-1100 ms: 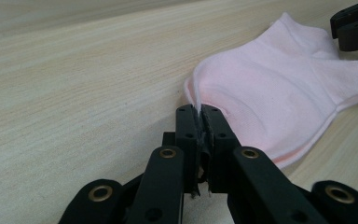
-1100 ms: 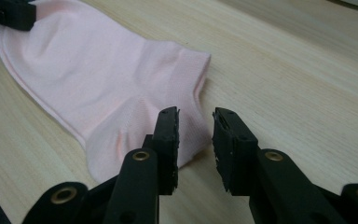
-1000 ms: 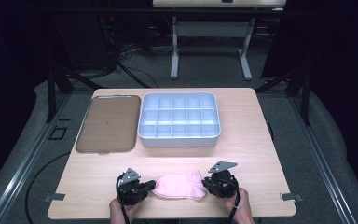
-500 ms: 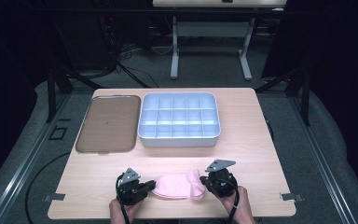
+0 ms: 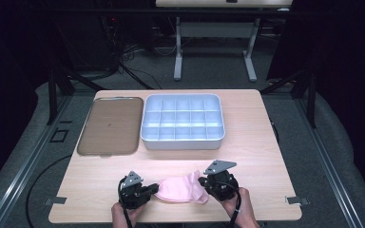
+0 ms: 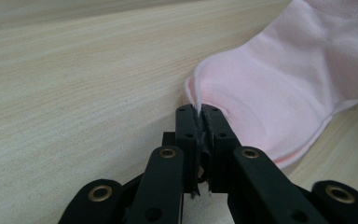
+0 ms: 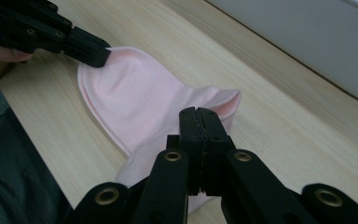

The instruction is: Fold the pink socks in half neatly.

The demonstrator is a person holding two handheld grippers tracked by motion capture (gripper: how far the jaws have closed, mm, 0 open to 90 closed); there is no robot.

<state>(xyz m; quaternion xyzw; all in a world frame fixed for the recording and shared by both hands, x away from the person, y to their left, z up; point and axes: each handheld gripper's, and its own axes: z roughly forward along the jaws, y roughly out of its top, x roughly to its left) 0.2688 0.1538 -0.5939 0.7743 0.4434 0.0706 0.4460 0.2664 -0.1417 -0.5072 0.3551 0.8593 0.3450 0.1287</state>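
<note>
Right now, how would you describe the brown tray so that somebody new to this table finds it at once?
Start at the wooden table and go to its far half, where two flat containers lie side by side. The tray is the one on the left, next to the white box. It is dark brown, shallow and undivided, while the box is split into many small cells.

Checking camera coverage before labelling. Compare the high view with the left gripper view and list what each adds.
High view alone: the brown tray, the divided white bin, the right tongs and the person's hands. Left gripper view alone: a close look at the left tongs with their jaws shut on the edge of the pink sock. Shared: the sock, the left tongs and the wooden table.
</note>
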